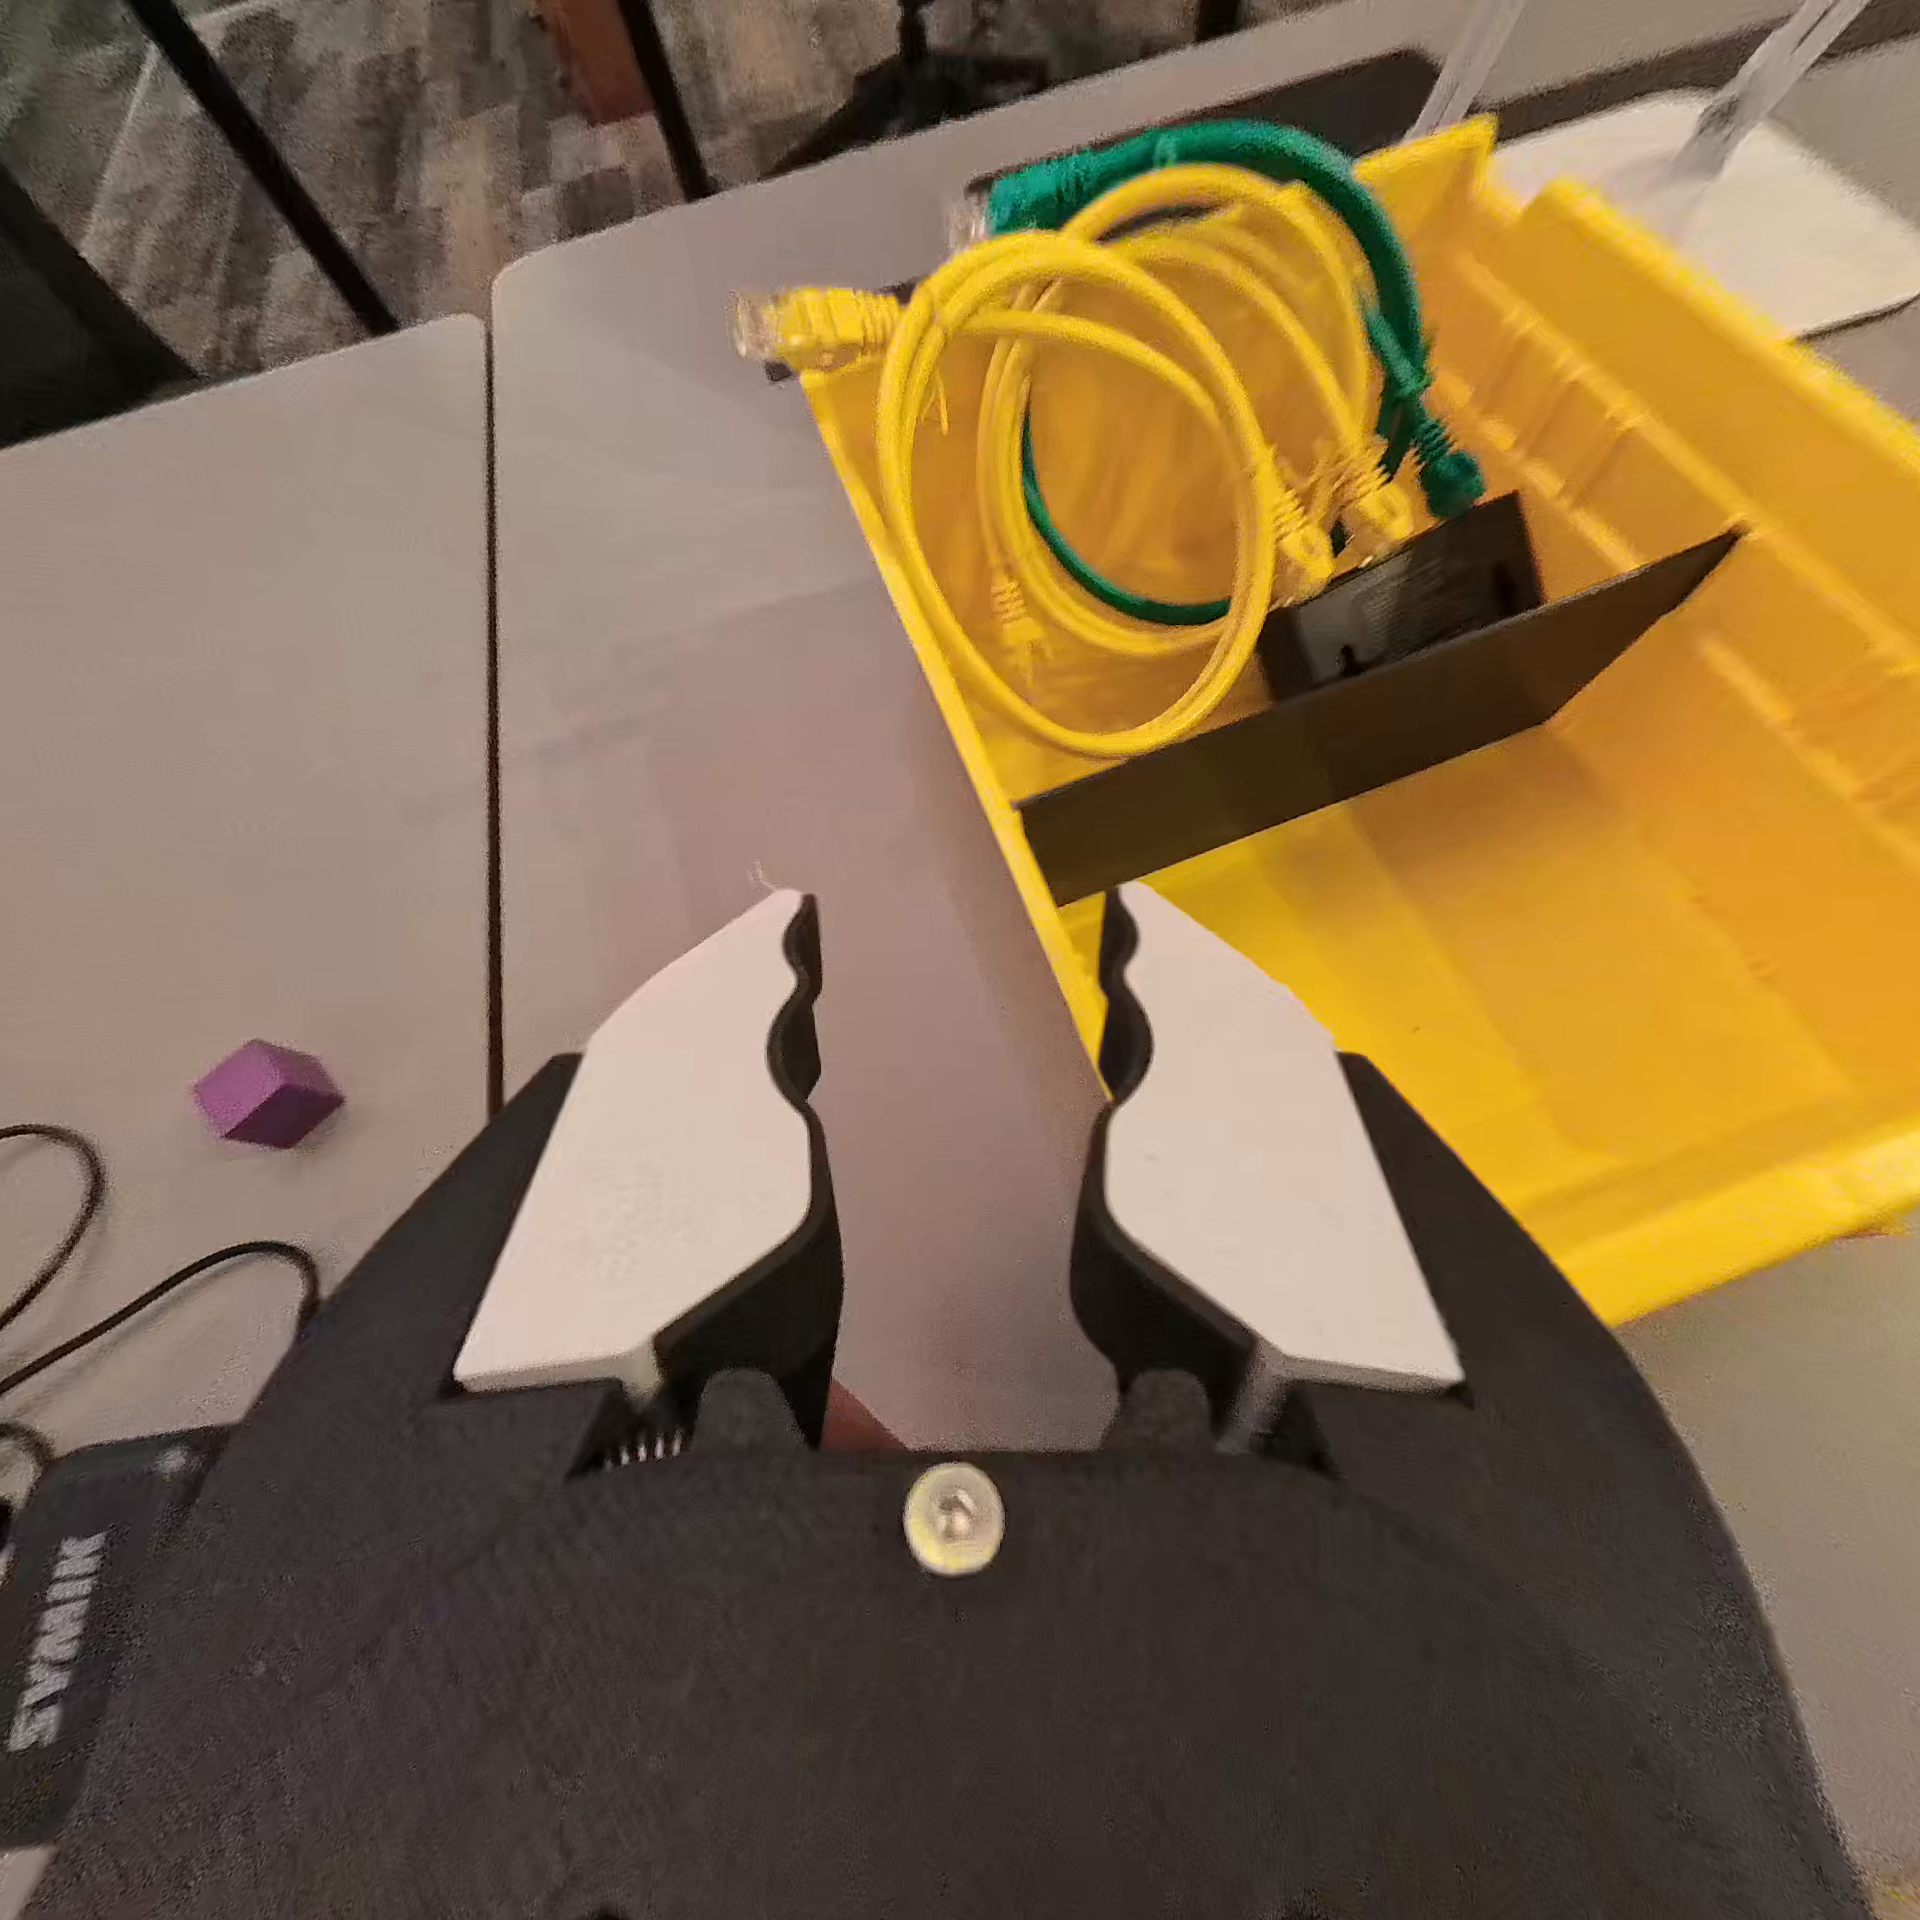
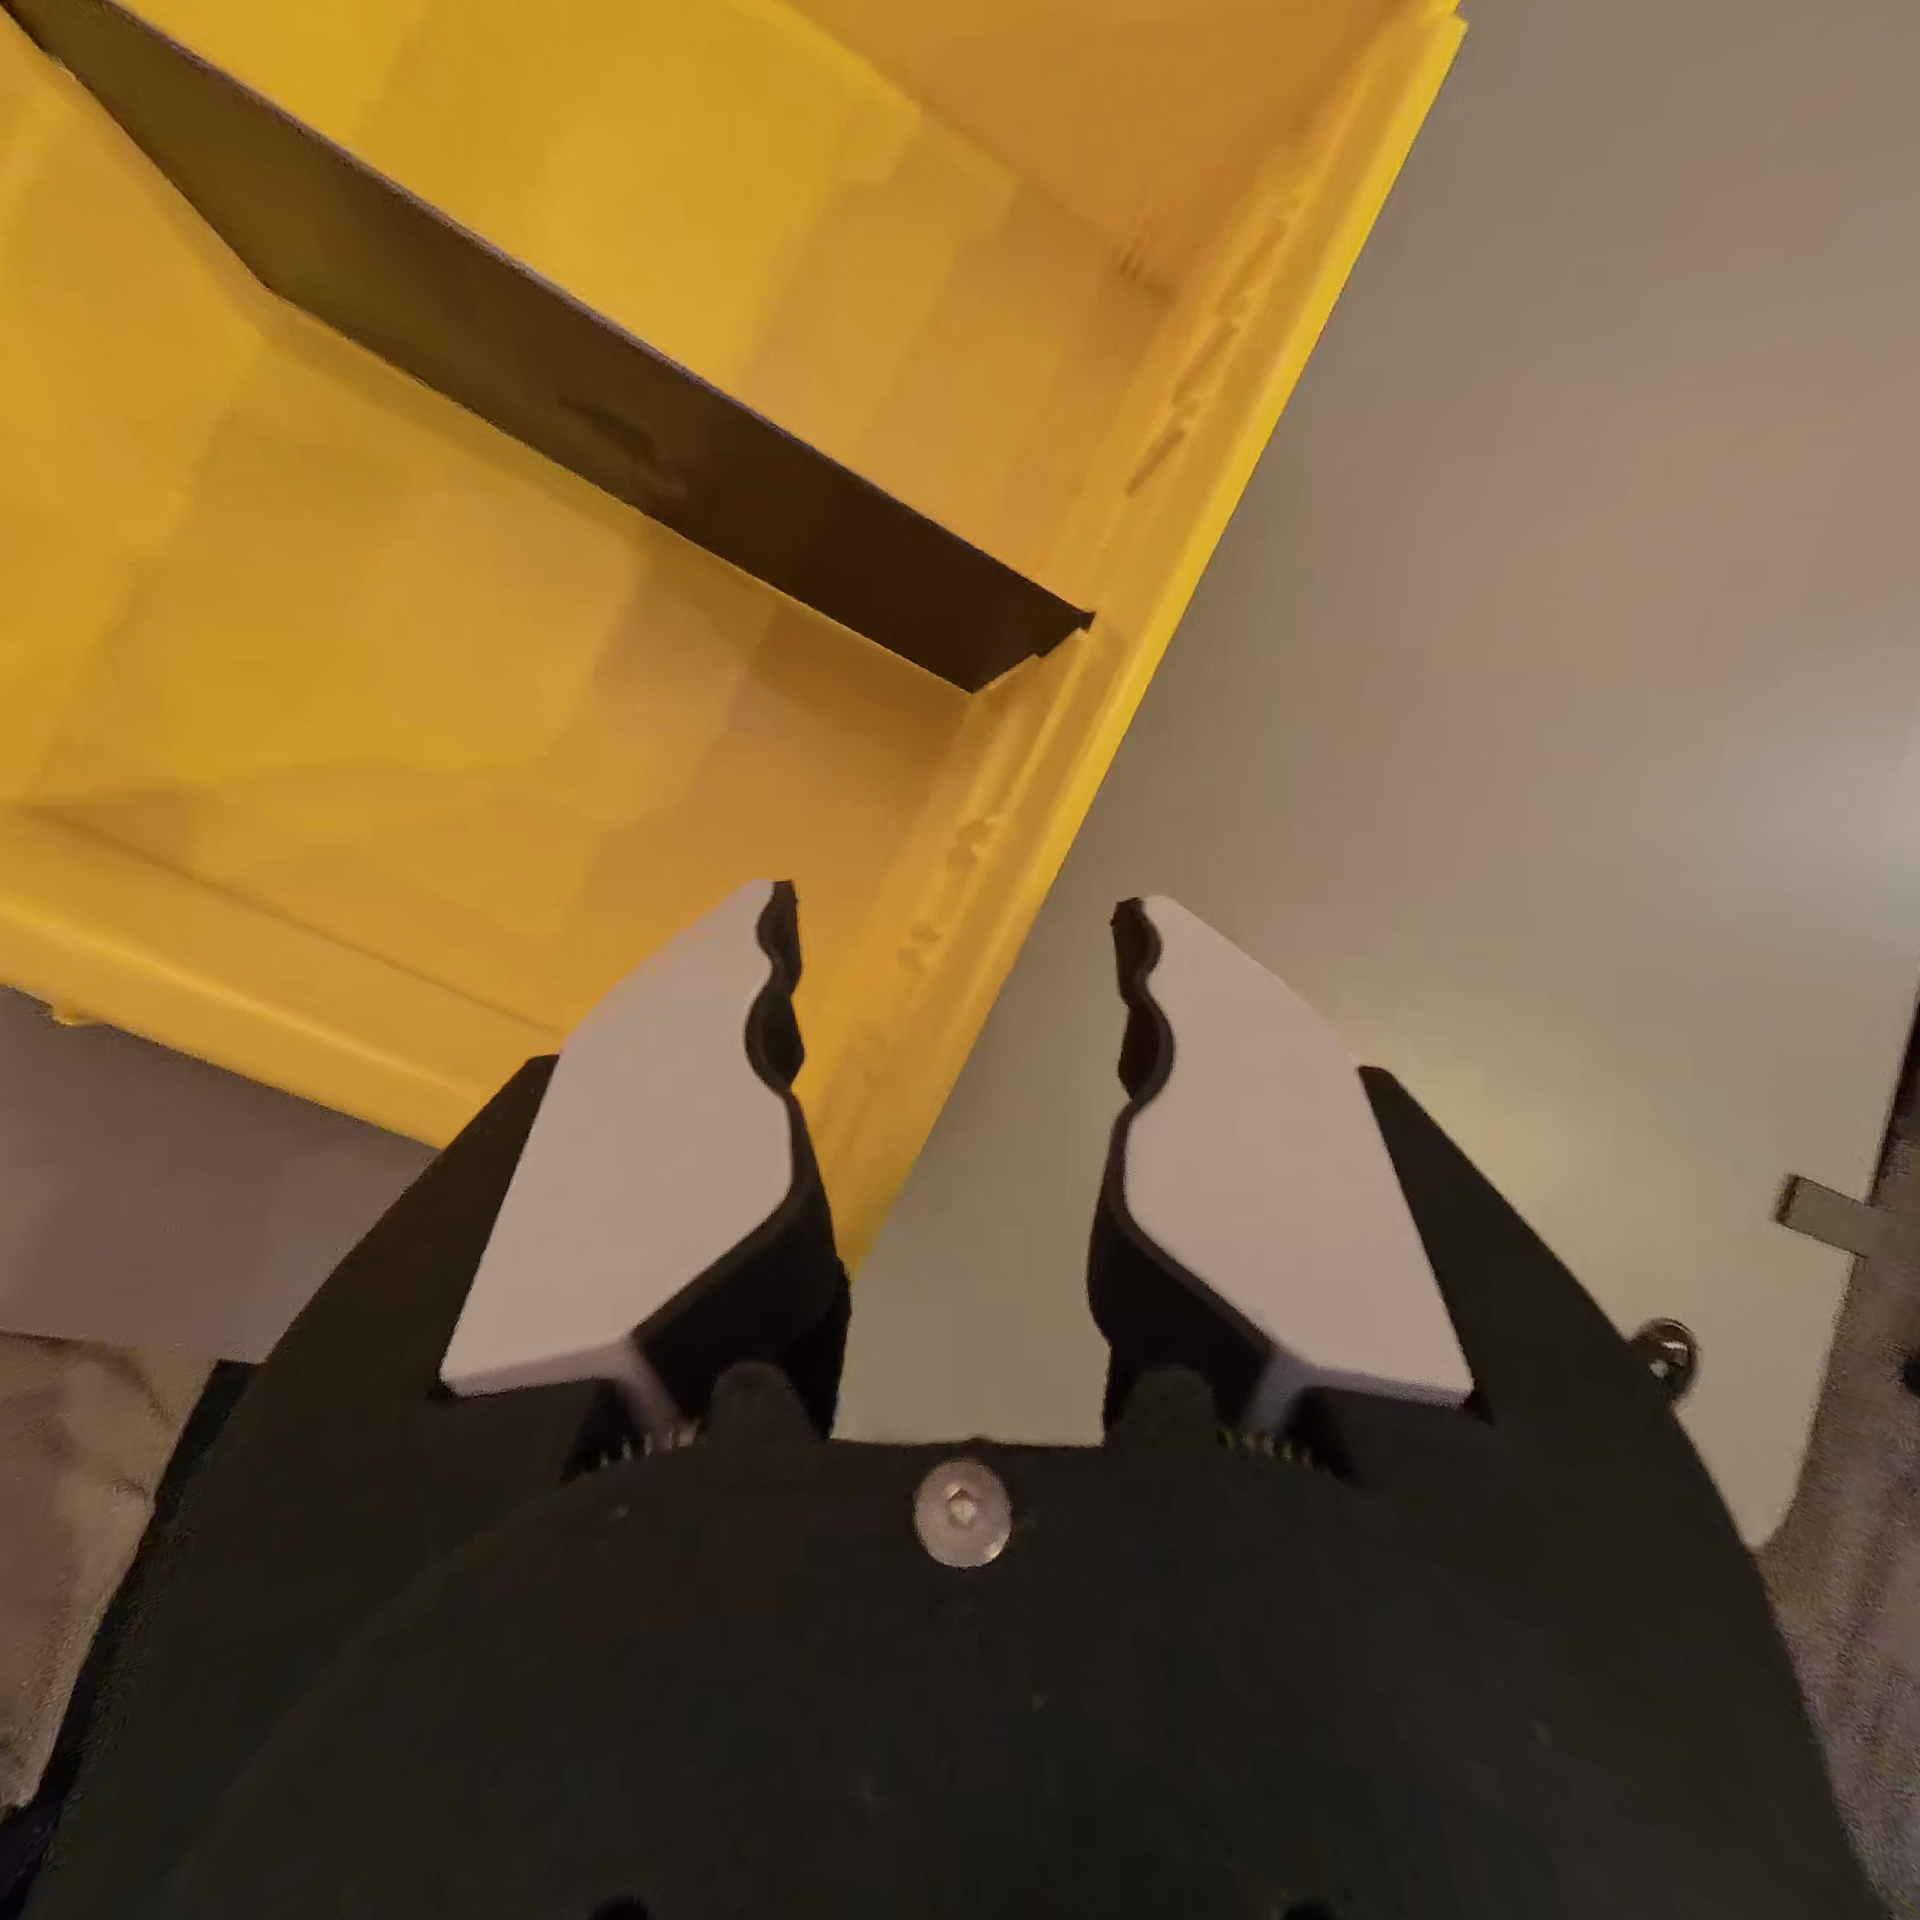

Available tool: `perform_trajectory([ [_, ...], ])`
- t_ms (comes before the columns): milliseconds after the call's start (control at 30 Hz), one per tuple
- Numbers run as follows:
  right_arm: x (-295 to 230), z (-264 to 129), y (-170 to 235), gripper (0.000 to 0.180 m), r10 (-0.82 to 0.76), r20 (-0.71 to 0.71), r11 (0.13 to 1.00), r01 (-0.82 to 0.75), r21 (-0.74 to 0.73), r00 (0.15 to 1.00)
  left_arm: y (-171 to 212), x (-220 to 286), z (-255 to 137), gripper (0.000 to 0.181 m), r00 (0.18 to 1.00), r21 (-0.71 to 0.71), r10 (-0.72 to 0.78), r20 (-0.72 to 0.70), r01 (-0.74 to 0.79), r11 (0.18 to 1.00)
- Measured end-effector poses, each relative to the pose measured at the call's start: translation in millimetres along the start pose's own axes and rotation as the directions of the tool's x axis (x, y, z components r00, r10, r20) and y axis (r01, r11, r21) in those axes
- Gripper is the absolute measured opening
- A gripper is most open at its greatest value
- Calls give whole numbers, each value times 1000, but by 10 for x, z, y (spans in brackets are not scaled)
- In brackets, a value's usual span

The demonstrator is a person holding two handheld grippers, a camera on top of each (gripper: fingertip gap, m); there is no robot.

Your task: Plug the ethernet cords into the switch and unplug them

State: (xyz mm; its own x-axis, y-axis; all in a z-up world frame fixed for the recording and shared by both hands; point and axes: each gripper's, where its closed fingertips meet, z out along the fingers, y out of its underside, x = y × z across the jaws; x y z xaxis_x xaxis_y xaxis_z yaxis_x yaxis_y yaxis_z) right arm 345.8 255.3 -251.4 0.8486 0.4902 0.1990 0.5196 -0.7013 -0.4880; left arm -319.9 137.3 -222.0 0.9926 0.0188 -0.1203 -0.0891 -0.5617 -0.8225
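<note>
A yellow bin (image 1: 1558, 935) sits on the table, split by a black divider (image 1: 1351, 727). Behind the divider stands the black switch (image 1: 1403, 613). Yellow ethernet cords (image 1: 1091, 468) and a green cord (image 1: 1382, 291) loop in the far compartment, with plugs at the switch. One loose yellow plug (image 1: 821, 322) hangs over the bin's far left corner. My left gripper (image 1: 961, 904) is open and empty above the table, just left of the bin's near wall. My right gripper (image 2: 951, 904) is open and empty over the bin's right rim (image 2: 1143, 582). The right wrist view shows the divider (image 2: 582, 416) and the empty near compartment.
A small purple block (image 1: 265, 1091) lies on the left table. Black cables (image 1: 156, 1278) and a dark device (image 1: 73, 1621) lie at the near left. A seam (image 1: 490, 727) splits two tables. The table's right edge (image 2: 1870, 1143) is close to my right gripper. One gripper's finger ends stand about 70 cm off the other's. My left gripper is the nearer one to the black switch (image 1: 1403, 613): about 15 cm, against 50 cm.
</note>
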Motion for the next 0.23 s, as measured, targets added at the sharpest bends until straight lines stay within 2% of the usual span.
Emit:
perform_trajectory([
  [67, -17, 29, 35, 59, 10, 4, 1000, -10, -19, 1000, -82, 13, -72, 54, 999, 55, -40, -32, 42, 998],
  [167, -77, 109, 132, 53, -30, 6, 997, 30, -78, 1000, -68, 189, -79, 60, 966, 31, -161, -200, 171, 985],
  [233, -100, 163, 170, 47, -45, 8, 994, 46, -101, 999, 42, 244, 9, 63, 975, -19, -116, -188, 114, 993],
])
